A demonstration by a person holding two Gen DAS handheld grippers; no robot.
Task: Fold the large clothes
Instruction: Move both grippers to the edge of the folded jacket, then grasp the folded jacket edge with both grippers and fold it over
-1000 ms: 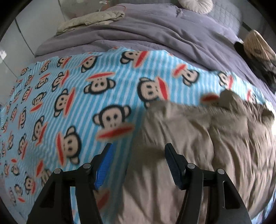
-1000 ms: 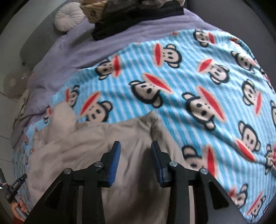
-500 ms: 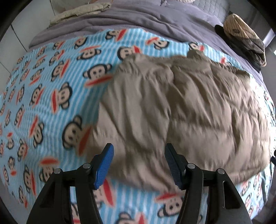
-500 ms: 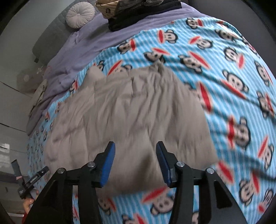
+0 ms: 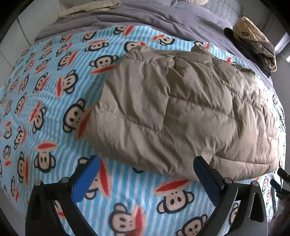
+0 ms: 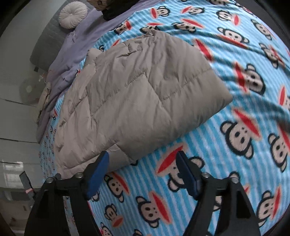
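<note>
A tan quilted puffer jacket (image 5: pixel 181 109) lies folded flat on a blue striped monkey-print blanket (image 5: pixel 45 94); it also shows in the right wrist view (image 6: pixel 137 98). My left gripper (image 5: pixel 145 172) is open and empty, just short of the jacket's near edge. My right gripper (image 6: pixel 143 167) is open and empty, its left finger (image 6: pixel 97 174) by the jacket's near edge. The right gripper's tip (image 5: pixel 281 181) shows at the far right of the left wrist view.
The blanket (image 6: pixel 235 145) covers a bed with a purple duvet (image 5: pixel 145 16). A pile of dark and beige clothes (image 5: pixel 253 45) sits at the bed's far right. A cream garment (image 5: pixel 87 8) lies far left. A round cushion (image 6: pixel 72 14) sits by the headboard.
Both grippers have pulled back and up from the jacket, so that the whole folded jacket is in view. Both jaws have opened wider.
</note>
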